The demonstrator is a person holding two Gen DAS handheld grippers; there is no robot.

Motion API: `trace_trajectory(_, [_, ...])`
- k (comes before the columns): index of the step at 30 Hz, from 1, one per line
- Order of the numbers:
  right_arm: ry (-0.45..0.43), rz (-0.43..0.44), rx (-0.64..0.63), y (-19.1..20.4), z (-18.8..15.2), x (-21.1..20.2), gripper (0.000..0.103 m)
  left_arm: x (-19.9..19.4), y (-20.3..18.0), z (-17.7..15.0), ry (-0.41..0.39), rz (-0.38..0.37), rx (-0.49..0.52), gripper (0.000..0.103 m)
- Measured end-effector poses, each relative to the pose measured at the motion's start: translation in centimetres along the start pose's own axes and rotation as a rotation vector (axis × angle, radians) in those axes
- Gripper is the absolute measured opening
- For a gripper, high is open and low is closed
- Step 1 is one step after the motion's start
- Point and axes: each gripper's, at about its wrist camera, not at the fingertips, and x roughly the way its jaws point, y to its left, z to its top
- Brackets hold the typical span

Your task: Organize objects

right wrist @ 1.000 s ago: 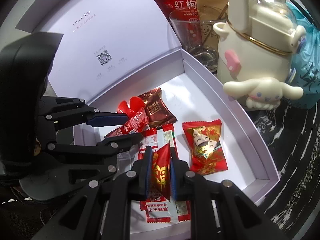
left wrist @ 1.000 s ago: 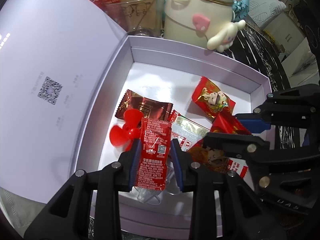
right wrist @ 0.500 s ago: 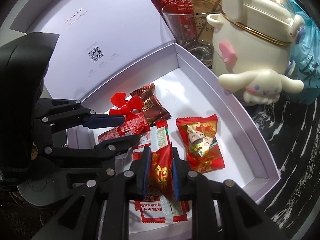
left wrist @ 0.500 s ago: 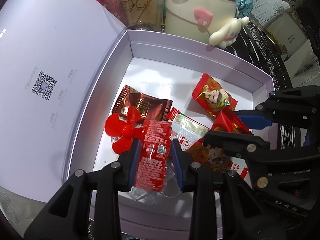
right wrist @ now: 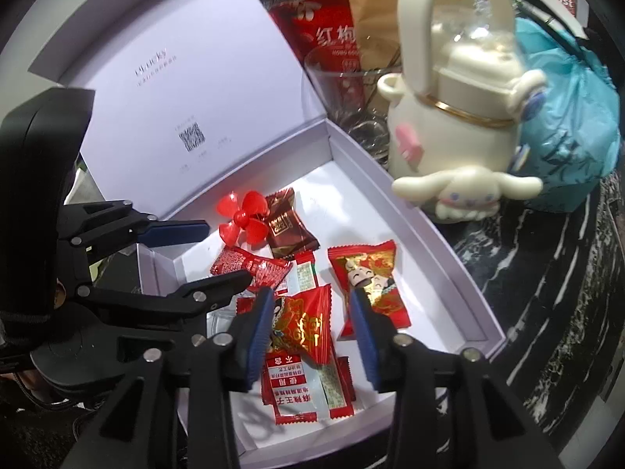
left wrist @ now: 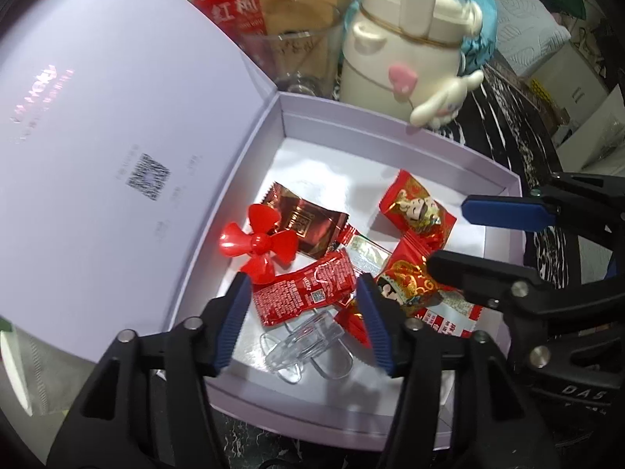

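Ketchup packet [left wrist: 308, 290] and candy [right wrist: 302, 322] loose in white box [left wrist: 390, 136], between opening jaws of left gripper [left wrist: 302, 322] and right gripper [right wrist: 310, 332].

left gripper [left wrist: 300, 312]: jaws opening, angled down | right gripper [right wrist: 312, 324]: same

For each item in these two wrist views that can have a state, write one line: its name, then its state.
Gift box: lid open, leaning back.
Ketchup sachet: lying flat in the box, released.
Red candy packet: lying in the box, released.
Left tool: jaws opening, nothing gripped.
Right tool: jaws opening, nothing gripped.
Glass cup: upright behind the box.
Cream bottle: upright, lid closed.
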Motion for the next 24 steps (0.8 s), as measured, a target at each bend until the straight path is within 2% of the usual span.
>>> trace_trajectory(4, [-0.034, -0.019, -0.018, 0.4, 0.1, -1.6, 0.048, -1.4, 0.2, -0.1, -0.010, 0.018, -0.022, 0.067])
trace_trajectory(10, [-0.078, -0.047, -0.029, 1.0, 0.1, -3.7, 0.056, -3.7, 0.4, -0.5, -0.043, 0.036, -0.054, 0.068])
trace_trajectory(16, [-0.108, -0.061, -0.024, 1.2, -0.3, -6.3, 0.073, -6.5, 1.0, -1.3, -0.082, 0.048, -0.099, 0.074])
trace_trajectory(18, [-0.108, -0.071, -0.030, 1.4, -0.6, -6.9, 0.084, -7.3, 0.9, -1.5, -0.095, 0.059, -0.109, 0.077])
trace_trajectory(24, [-0.098, -0.098, -0.033, 1.8, -1.9, -8.7, 0.096, -9.5, 0.5, -2.6, -0.113, 0.083, -0.146, 0.082])
